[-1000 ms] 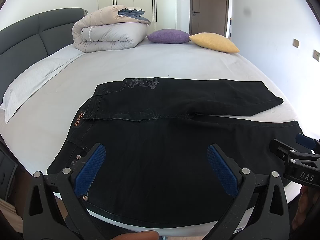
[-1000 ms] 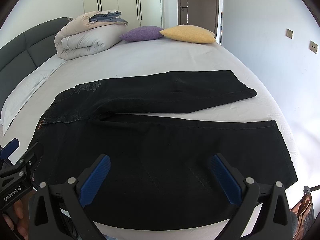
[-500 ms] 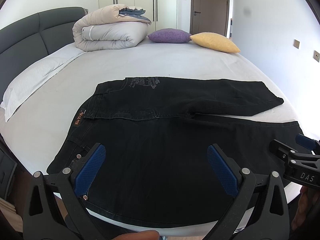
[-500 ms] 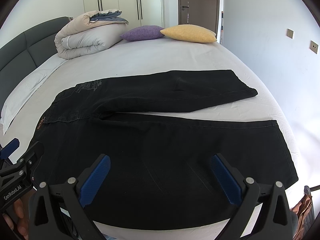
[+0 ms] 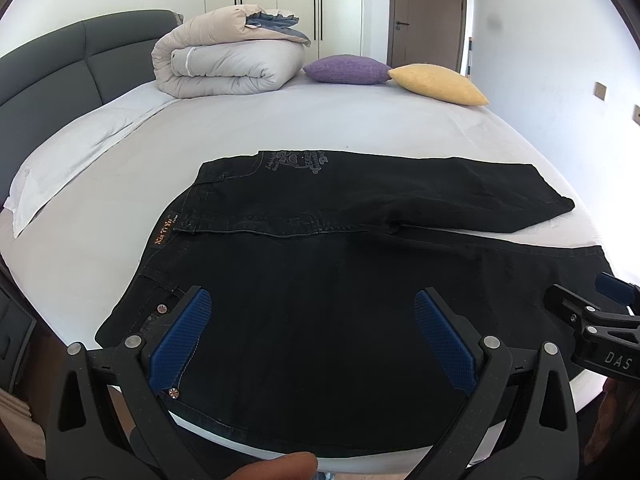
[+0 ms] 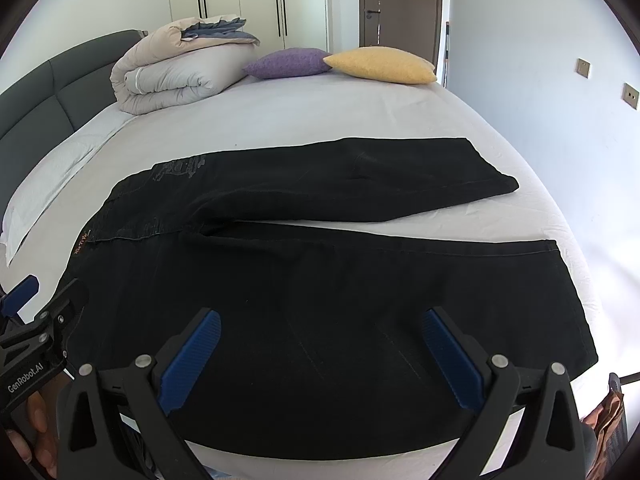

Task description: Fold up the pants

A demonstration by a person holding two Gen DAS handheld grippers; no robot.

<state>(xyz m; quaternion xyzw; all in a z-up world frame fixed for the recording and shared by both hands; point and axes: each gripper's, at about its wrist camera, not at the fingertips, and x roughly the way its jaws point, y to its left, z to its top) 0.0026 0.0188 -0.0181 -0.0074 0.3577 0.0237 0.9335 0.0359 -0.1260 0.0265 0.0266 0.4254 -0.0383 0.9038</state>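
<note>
Nothing shifted — flat black denim pants (image 5: 340, 300)

Black pants (image 5: 328, 280) flat on bed (image 5: 280, 128), waistband left, legs spread rightward in V, far leg angled away.

A home bedroom: bed (image 5: 360, 136), folded duvet (image 5: 228, 64), wardrobe (image 5: 280, 0).

Left gripper (image 5: 312, 336), right gripper (image 6: 320, 356) seemingly spread wide.
</note>
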